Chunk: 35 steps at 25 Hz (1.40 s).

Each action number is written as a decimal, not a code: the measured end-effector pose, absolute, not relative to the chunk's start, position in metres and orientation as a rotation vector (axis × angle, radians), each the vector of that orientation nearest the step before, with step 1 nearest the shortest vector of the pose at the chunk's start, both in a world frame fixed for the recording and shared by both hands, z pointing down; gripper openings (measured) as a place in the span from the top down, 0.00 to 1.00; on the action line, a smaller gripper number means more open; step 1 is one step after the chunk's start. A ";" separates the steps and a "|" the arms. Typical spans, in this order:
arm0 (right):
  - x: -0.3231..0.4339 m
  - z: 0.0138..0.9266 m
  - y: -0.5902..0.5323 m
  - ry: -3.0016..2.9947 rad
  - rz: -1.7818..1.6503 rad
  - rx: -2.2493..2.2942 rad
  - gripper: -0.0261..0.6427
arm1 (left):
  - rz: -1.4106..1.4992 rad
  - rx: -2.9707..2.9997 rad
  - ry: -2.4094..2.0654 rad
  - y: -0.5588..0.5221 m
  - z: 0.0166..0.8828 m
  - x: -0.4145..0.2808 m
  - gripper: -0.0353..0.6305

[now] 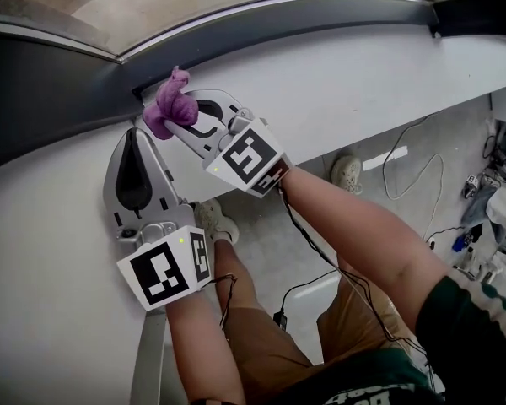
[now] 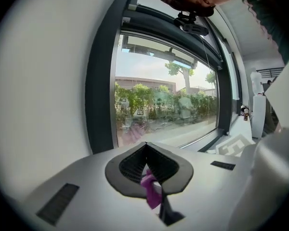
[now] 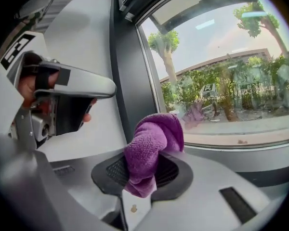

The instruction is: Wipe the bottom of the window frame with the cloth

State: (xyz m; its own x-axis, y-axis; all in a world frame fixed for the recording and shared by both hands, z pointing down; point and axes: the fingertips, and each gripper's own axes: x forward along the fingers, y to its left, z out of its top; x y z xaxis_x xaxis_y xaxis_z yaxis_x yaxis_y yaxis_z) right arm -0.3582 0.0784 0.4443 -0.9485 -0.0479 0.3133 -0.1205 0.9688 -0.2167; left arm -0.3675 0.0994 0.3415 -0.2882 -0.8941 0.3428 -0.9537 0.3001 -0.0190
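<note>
A bunched purple cloth (image 1: 170, 104) (image 3: 151, 148) is pinched in my right gripper (image 1: 179, 118) (image 3: 144, 170), whose jaws are shut on it. The cloth sits at the dark bottom window frame (image 1: 59, 91) (image 3: 260, 158), where it meets the white sill (image 1: 363, 83). My left gripper (image 1: 136, 142) (image 2: 145, 150) lies on the sill just left of the cloth, its black pads together. In the left gripper view a sliver of purple shows in the slit between the pads. From the right gripper view, the left gripper (image 3: 62, 90) appears at the upper left.
The glass pane (image 2: 164, 109) looks out on trees and buildings. A dark vertical frame post (image 3: 127, 81) stands left of the cloth. Below the sill's edge are the floor, white cables (image 1: 405, 171), the person's shoes (image 1: 347, 171) and clutter (image 1: 489, 218) at the right.
</note>
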 end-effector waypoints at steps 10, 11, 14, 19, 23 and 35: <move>-0.389 0.492 0.078 -2.728 0.356 0.098 0.81 | 0.342 1.699 -2.255 0.088 0.369 -0.376 0.93; -0.390 0.494 0.079 -2.721 0.343 0.089 0.81 | 0.345 1.693 -2.252 0.089 0.372 -0.377 0.93; -0.391 0.497 0.078 -2.697 0.311 0.081 0.81 | 0.326 1.676 -2.253 0.091 0.374 -0.382 0.94; -0.393 0.503 0.082 -2.684 0.264 0.051 0.81 | 0.368 1.679 -2.240 0.093 0.383 -0.378 0.93; -0.405 0.505 0.073 -2.714 0.302 0.007 0.81 | 0.396 1.641 -2.279 0.090 0.386 -0.384 0.93; -0.403 0.523 0.080 -2.664 0.328 -0.084 0.81 | 0.428 1.548 -2.261 0.095 0.417 -0.382 0.94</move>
State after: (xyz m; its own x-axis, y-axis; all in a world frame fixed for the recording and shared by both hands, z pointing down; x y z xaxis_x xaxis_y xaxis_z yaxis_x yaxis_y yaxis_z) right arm -0.4028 0.0803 0.5225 -0.8959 0.1129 0.4297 0.0053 0.9698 -0.2439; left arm -0.3819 0.0947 0.4167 -0.3311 -0.8240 0.4598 -0.9350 0.3521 -0.0422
